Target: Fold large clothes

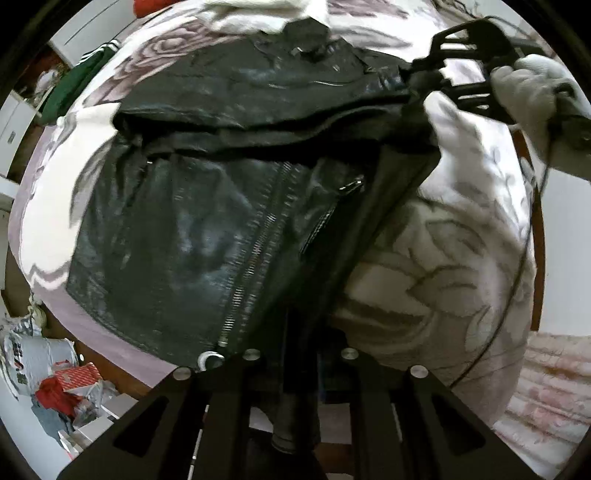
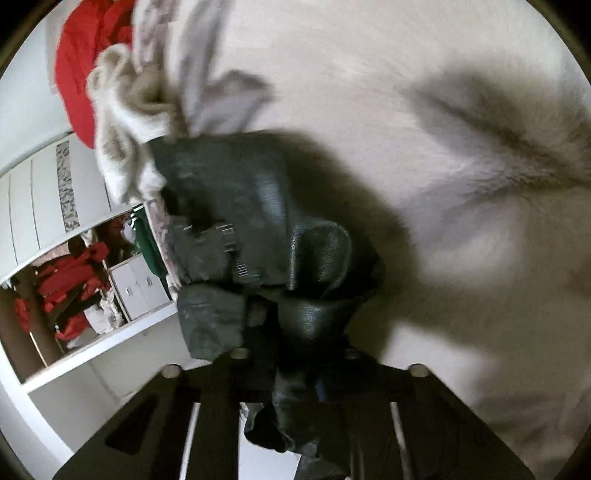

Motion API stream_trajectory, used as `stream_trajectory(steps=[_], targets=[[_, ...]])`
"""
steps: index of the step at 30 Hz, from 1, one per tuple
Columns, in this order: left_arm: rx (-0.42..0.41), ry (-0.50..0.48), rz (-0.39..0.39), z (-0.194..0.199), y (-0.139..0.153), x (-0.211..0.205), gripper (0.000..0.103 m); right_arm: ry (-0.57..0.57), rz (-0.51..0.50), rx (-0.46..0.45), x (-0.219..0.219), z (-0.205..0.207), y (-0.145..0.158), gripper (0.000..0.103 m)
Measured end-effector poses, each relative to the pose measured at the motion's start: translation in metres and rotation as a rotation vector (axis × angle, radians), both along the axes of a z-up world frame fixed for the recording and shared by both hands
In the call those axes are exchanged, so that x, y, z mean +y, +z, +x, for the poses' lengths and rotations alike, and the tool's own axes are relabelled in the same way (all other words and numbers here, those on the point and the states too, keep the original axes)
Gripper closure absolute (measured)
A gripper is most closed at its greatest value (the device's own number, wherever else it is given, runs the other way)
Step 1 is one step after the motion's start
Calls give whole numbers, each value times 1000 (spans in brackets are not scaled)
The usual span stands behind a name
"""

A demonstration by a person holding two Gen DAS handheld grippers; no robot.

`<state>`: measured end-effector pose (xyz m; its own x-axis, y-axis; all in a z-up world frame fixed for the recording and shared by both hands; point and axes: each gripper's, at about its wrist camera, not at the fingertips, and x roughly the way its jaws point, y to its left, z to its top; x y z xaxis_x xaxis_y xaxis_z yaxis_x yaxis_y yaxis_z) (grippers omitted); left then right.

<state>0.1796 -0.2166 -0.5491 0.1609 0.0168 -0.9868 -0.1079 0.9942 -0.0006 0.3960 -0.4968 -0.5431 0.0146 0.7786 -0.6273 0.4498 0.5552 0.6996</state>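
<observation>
A black leather jacket (image 1: 192, 236) with a silver zipper lies spread on a bed with a white and mauve rose-patterned blanket (image 1: 443, 258). My left gripper (image 1: 295, 373) is shut on the jacket's near right edge, lifting it off the bed. My right gripper (image 1: 424, 75), held by a white-gloved hand, is shut on the jacket's far right edge. In the right wrist view that gripper (image 2: 295, 376) pinches bunched black leather (image 2: 258, 229) above the pale blanket (image 2: 424, 166).
A white garment (image 1: 258, 14) and a green one (image 1: 74, 81) lie at the bed's far side. Bags and red items (image 1: 55, 384) sit on the floor at left. A red garment (image 2: 85, 66) and white shelves with red clothes (image 2: 74, 280) stand beyond the bed.
</observation>
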Motion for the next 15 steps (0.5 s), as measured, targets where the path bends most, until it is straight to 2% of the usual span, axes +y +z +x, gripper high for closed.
stream_trajectory(steps=[3, 6, 8, 12, 15], targets=[[-34, 33, -28, -1, 21, 13, 95, 64, -36, -69, 18, 12, 51, 90], [-78, 69, -52, -4, 44, 45, 96, 165, -88, -137, 67, 27, 106, 90], [-97, 113, -85, -4, 53, 70, 96, 211, -114, -160, 104, 36, 129, 91], [-111, 229, -176, -8, 55, 139, 96, 313, -206, -189, 200, 55, 161, 91], [-113, 293, -208, -10, 47, 189, 96, 382, -287, -190, 280, 68, 164, 92]])
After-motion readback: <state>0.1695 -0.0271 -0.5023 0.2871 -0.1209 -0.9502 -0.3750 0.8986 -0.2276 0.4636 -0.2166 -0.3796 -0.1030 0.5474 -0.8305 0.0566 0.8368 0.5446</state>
